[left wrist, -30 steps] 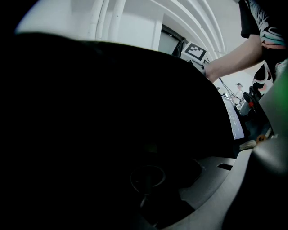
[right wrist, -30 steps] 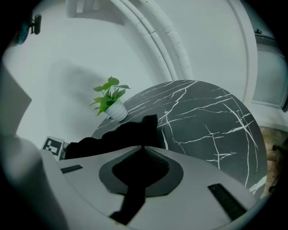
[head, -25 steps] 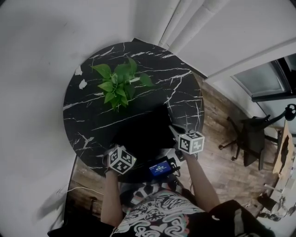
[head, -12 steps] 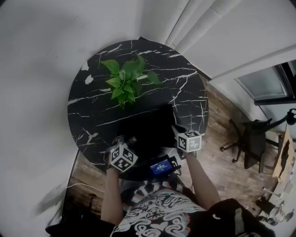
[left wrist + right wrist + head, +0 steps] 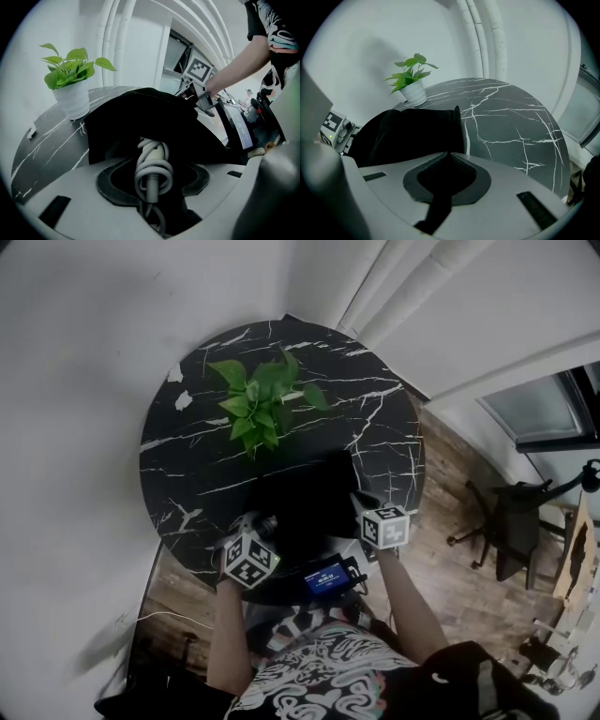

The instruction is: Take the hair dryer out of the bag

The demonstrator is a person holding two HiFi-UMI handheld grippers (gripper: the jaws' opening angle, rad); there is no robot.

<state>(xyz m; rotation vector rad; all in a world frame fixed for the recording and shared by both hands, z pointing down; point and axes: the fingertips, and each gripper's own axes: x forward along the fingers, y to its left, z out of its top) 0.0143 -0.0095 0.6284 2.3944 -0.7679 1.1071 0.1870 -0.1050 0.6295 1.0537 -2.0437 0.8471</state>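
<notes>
Black marble table (image 5: 375, 423), wooden floor (image 5: 445, 498).

The bench (image 5: 380, 423) looks like smooth black stone with white lines. The bag (image 5: 305, 498) is soft, matt black cloth. The cord (image 5: 152, 169) is smooth grey plastic. The floor (image 5: 450, 507) is wood.

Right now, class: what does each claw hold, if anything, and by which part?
The left claw grips the pale hair dryer by its cord-wrapped handle. The right claw is shut on the black fabric bag, at its rim.
</notes>
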